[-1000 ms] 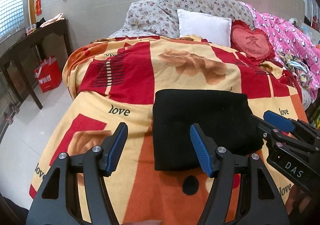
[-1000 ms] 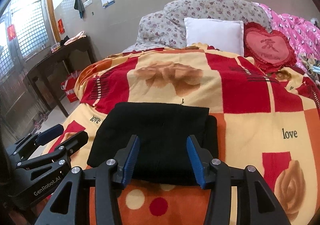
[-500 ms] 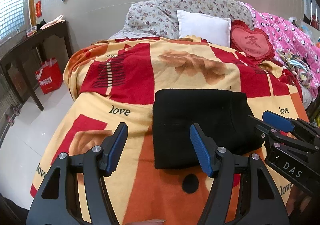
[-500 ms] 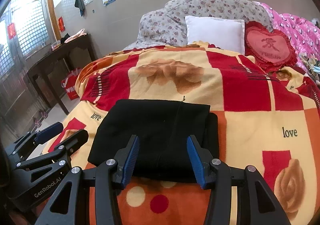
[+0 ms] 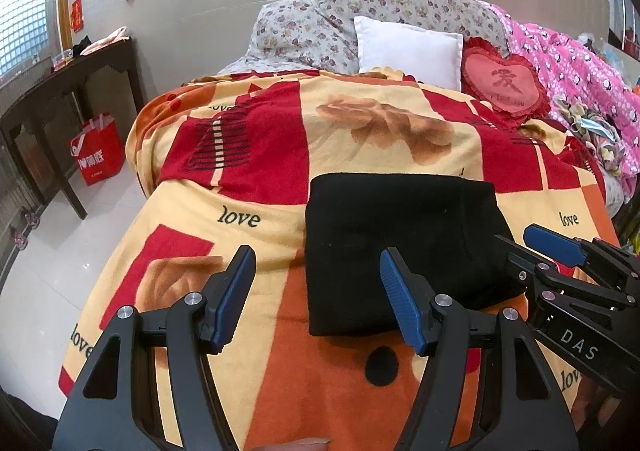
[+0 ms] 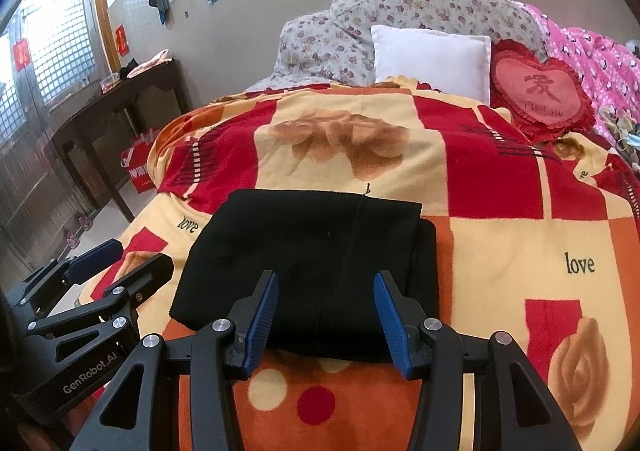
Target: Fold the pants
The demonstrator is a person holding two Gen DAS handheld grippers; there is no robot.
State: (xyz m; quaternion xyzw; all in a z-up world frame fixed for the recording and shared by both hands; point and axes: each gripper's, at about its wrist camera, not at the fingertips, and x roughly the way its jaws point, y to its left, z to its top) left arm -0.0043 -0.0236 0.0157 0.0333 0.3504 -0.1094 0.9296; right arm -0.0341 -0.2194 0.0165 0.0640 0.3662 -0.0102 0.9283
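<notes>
The black pants [image 5: 400,243] lie folded into a compact rectangle on the red, yellow and orange blanket [image 5: 256,187]; they also show in the right wrist view [image 6: 308,251]. My left gripper [image 5: 318,295] is open and empty, above the blanket just in front of the fold's near left corner. My right gripper [image 6: 326,317] is open and empty, above the fold's near edge. The right gripper also shows in the left wrist view [image 5: 560,263], at the fold's right side. The left gripper also shows in the right wrist view [image 6: 108,263], left of the fold.
A white pillow [image 5: 408,47], floral pillows [image 5: 320,23] and a red heart cushion [image 5: 504,83] sit at the bed's head. A pink quilt [image 5: 580,63] lies along the right. A dark wooden table [image 5: 60,91] and a red bag [image 5: 96,151] stand on the floor to the left.
Both grippers have drawn back slightly from the folded pants and stayed open. The pants have not moved.
</notes>
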